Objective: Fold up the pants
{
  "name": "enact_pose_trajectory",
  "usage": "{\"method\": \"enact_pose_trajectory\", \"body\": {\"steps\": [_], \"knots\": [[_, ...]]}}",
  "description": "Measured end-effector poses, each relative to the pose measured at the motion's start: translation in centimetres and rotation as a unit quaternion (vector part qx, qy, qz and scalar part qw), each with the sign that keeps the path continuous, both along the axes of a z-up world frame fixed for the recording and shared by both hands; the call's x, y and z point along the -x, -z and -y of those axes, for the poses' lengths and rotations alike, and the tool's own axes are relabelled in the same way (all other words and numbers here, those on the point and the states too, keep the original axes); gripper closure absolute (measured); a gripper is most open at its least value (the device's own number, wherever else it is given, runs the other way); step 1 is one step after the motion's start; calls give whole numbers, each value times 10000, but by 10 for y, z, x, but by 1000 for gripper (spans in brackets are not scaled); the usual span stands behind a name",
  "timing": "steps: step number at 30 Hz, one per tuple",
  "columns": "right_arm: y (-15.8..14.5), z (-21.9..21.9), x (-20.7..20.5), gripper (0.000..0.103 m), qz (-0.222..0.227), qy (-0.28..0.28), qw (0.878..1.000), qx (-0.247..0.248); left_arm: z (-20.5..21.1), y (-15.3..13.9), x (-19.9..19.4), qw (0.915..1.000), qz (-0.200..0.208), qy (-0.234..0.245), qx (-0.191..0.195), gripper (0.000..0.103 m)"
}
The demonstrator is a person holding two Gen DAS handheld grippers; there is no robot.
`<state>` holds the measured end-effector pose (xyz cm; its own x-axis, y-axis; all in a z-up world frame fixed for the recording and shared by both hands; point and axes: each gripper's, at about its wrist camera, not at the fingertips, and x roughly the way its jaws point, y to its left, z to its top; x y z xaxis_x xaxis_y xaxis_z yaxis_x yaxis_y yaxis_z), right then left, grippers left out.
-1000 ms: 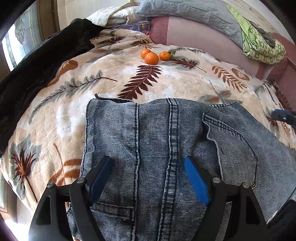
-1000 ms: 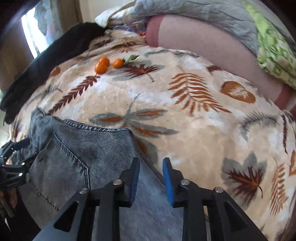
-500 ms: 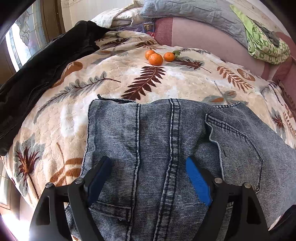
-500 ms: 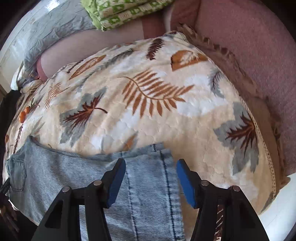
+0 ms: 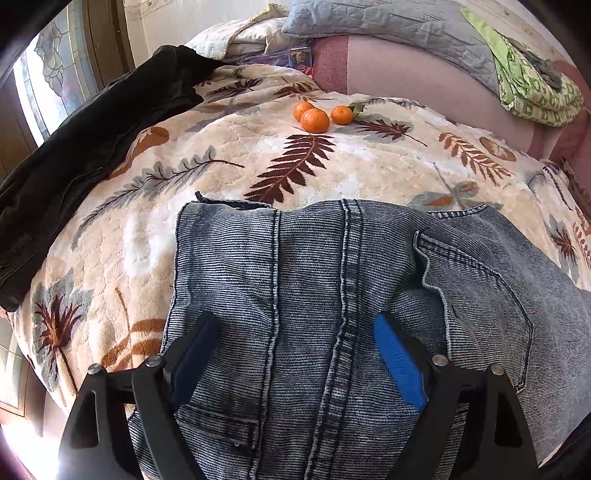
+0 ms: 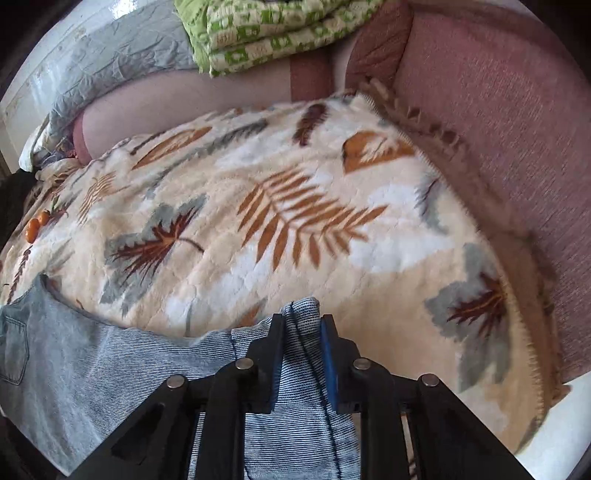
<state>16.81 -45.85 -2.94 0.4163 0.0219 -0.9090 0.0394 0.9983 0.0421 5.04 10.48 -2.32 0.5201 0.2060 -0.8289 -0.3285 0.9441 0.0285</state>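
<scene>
Blue-grey jeans (image 5: 314, 258) lie flat on a leaf-patterned blanket (image 5: 332, 166), waist end towards the left wrist camera, a back pocket at the right. My left gripper (image 5: 293, 321) hovers over the waist area, its jaws wide and still opening; denim lies under them but the pads are not pressing on it. In the right wrist view the jeans (image 6: 110, 354) stretch off to the left. My right gripper (image 6: 302, 319) is at the leg's end, its jaws closing, with the bunched hem pinched between the blue pads.
Three tangerines (image 5: 316, 120) sit on the blanket beyond the waist. A black jacket (image 5: 92, 140) lies at the left edge. A grey pillow (image 5: 388, 22) and a green patterned quilt (image 5: 535, 88) rest on the pink sofa back (image 6: 498, 110).
My right gripper swung right along the leg to the hem, opened wide, then closed on the hem. My left gripper stayed over the waist with its jaws slightly wider.
</scene>
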Motion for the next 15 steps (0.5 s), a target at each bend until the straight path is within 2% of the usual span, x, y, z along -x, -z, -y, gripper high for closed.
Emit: {"method": "enact_pose_trajectory", "body": {"steps": [1,3,4,7,9,12,15], "knots": [[-1,4,4,70,182,53,9998,-65,-1,0,0,10000,-1,-11,13,16],[-14,14,14,56,242,431,9982,-334,-1,0,1,10000,21,4,2,15],[-24,19,22,54,365,519,9967,-514,-1,0,1,10000,22,19,1,15],[-53,27,54,51,657,729,9934,-592,-3,-1,2,10000,20,13,89,15],[-63,34,85,48,778,918,9872,-1048,-4,-2,4,9999,19,6,140,15],[-53,44,134,45,720,1428,9708,-1790,-4,-2,5,9998,14,2,179,15],[-18,56,169,45,473,1937,9407,-2745,-3,-3,6,9999,19,-9,155,15]]}}
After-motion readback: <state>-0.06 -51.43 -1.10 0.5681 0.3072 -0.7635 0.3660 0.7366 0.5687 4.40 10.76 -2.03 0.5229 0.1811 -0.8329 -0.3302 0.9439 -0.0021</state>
